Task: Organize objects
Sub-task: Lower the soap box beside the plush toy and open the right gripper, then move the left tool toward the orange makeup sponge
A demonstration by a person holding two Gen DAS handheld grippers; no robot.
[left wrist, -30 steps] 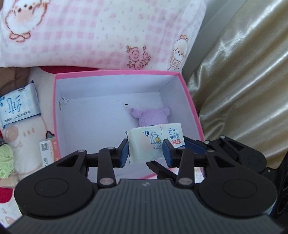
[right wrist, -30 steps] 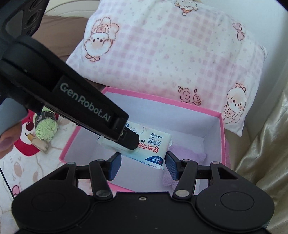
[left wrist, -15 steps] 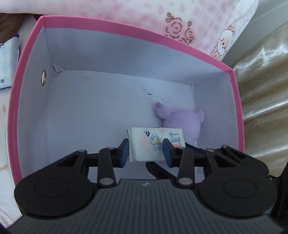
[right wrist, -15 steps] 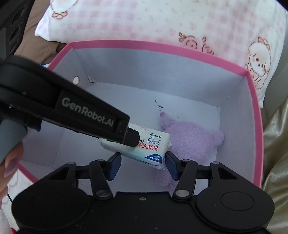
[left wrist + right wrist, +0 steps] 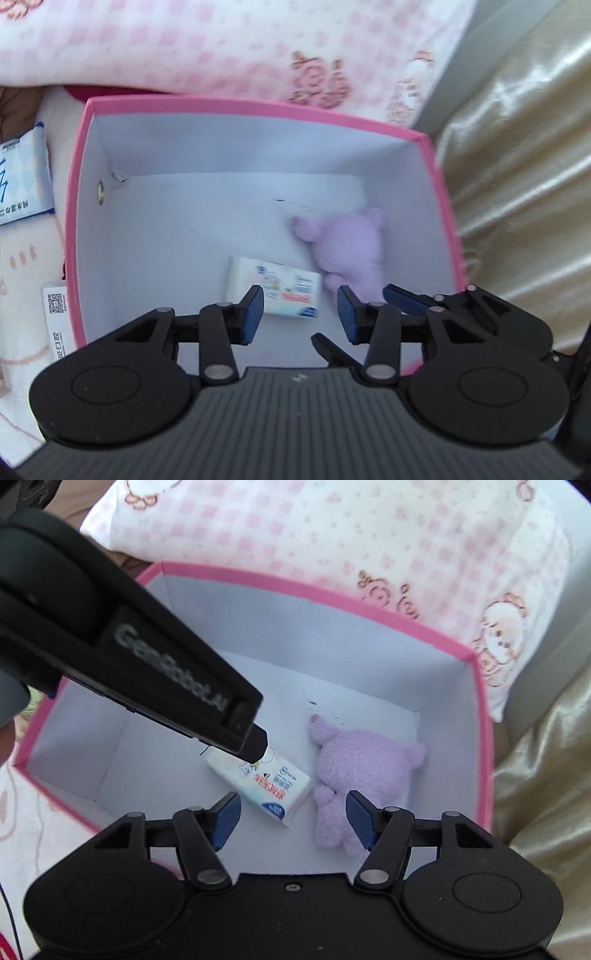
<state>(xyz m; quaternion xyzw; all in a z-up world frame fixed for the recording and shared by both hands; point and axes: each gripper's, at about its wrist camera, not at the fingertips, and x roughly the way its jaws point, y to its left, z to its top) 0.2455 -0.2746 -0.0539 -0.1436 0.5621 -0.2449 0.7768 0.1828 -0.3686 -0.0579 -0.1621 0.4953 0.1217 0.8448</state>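
A pink-rimmed cardboard box point(image 5: 75, 236) with white inner walls sits on a bed, against a pink-and-white checked pillow point(image 5: 221, 48) printed with small cartoon figures. On the box floor lies a small white wet-wipe packet point(image 5: 275, 286) with blue and red print, flat and slightly askew. Just to its right, near the box's right wall, lies a lilac plush toy point(image 5: 351, 247), close beside the packet; whether the two touch cannot be told.

The left gripper point(image 5: 300, 308) hovers over the packet with its jaws opening; the blue pads stand clear of the packet, which lies below and between them rather than being pinched. From the right wrist view, the left gripper's black body reaches in from the upper left, its tip over the packet's far end.

The right gripper point(image 5: 291, 818) hangs over the near part of the box, its jaws also opening and gripping nothing; packet and plush lie beyond its pads.

Outside the box on the left lie a blue-and-white tissue pack point(image 5: 22, 177) and a white card with a QR code point(image 5: 55, 317). Gold satin fabric point(image 5: 524, 166) fills the right side.
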